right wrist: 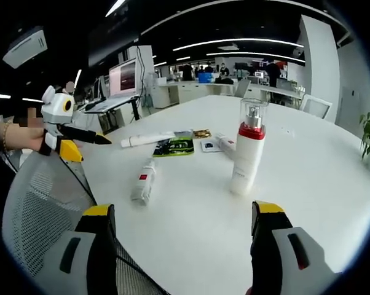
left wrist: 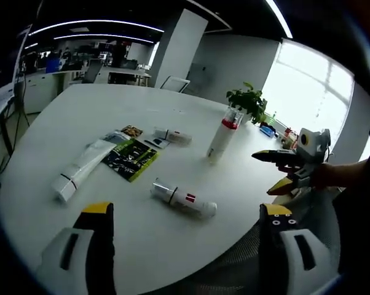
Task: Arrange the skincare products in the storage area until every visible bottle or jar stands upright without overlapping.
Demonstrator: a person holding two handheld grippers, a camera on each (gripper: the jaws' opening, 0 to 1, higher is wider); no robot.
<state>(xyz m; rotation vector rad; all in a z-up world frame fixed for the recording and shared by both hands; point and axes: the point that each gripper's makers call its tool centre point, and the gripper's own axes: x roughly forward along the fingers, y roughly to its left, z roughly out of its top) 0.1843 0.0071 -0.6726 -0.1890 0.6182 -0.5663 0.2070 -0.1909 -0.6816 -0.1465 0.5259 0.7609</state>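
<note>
Hovering grippers: left gripper (left wrist: 185, 215) and right gripper (right wrist: 182, 215) are held above the table edge (left wrist: 142, 270), jaws spread wide, nothing pinched.
Around: one pump bottle (right wrist: 246, 153) stands upright at 12 o'clock; a second bottle (right wrist: 143, 181) lies flat at 10 o'clock.

A round white table (left wrist: 173, 246) takes up the middle of the left gripper view. A green-and-black leaflet (left wrist: 131, 160) lies flat left of centre, a potted plant (left wrist: 249, 101) stands at upper right, and a grey mesh chair (right wrist: 40, 203) occupies the right gripper view's lower left.
</note>
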